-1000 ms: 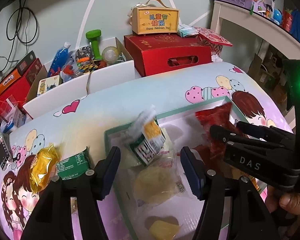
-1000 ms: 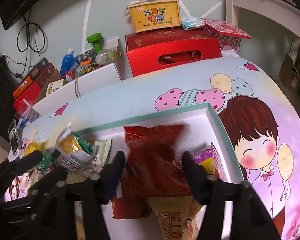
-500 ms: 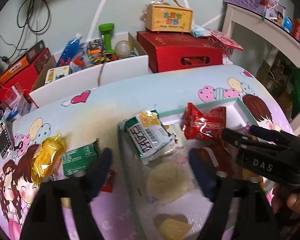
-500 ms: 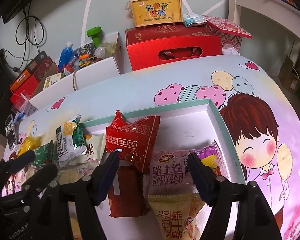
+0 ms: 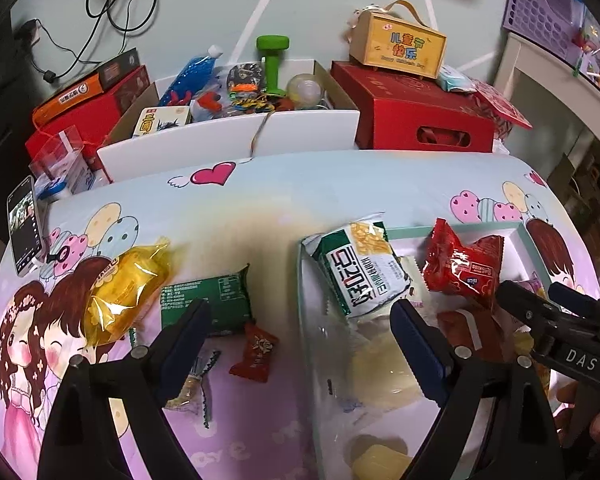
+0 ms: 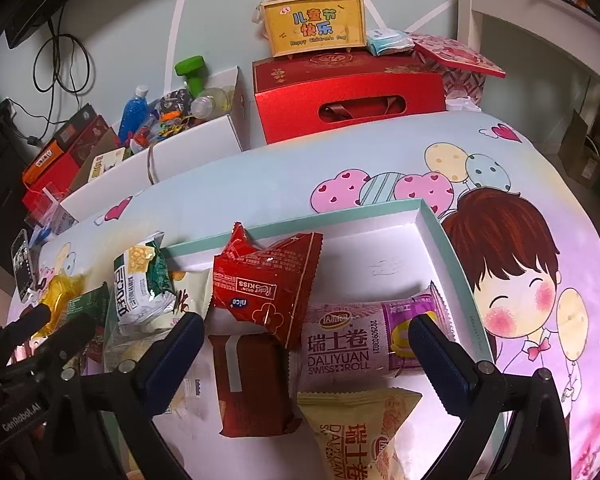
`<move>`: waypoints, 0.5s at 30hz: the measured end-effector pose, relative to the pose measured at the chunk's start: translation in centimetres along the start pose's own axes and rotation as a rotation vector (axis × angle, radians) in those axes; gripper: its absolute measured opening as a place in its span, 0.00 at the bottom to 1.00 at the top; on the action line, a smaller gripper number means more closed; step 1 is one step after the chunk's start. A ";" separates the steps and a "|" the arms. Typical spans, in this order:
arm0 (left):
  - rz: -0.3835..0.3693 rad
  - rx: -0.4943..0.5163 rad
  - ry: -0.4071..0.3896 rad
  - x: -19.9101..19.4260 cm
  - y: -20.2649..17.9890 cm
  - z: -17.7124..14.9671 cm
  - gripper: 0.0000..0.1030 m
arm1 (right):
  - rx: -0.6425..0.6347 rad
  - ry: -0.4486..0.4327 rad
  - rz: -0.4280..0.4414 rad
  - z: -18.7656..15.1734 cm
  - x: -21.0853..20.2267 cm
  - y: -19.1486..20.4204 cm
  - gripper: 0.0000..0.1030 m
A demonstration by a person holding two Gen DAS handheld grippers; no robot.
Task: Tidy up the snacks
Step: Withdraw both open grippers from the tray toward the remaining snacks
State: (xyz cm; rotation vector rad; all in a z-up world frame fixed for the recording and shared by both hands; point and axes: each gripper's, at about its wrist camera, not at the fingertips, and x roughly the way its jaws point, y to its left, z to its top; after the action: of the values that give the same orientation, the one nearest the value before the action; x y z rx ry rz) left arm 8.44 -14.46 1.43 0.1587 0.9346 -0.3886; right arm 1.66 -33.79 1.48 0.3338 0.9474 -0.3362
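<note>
1. Presently, left claw [image 5: 300, 326] is opening, blue-padded jaws spread wide, nothing pinched; it straddles the left wall of the shallow white tray with a mint-green rim [image 5: 302, 280].
2. Right claw [image 6: 306, 338] is opening, jaws spread, nothing between the pads; it hangs over the tray's middle.
3. Red crinkled snack pouch [image 6: 266, 286] lies in the tray, leaning on a dark red flat packet [image 6: 252, 390].
4. Purple Swiss-roll wrapper [image 6: 364, 340] lies just right of the pouch; a yellow Swiss-roll bag [image 6: 360, 432] sits nearer.
5. Green-and-white biscuit packet [image 5: 360, 270] rests over the tray's far left corner.
6. Left of the tray, on the cartoon-printed surface [image 5: 260, 208]: yellow cellophane snack bag [image 5: 128, 288], dark green flat packet [image 5: 206, 300], small red candy [image 5: 256, 346].
</note>
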 end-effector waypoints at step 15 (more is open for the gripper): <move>-0.005 0.040 0.035 0.1 -0.9 -0.4 0.89 | -0.021 0.005 -0.013 0.0 -0.1 0.5 1.00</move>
State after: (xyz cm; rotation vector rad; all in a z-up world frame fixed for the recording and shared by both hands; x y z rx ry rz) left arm 7.88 -15.16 1.14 0.2002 0.9626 -0.4102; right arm 1.78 -33.32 1.66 0.3101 0.9577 -0.3373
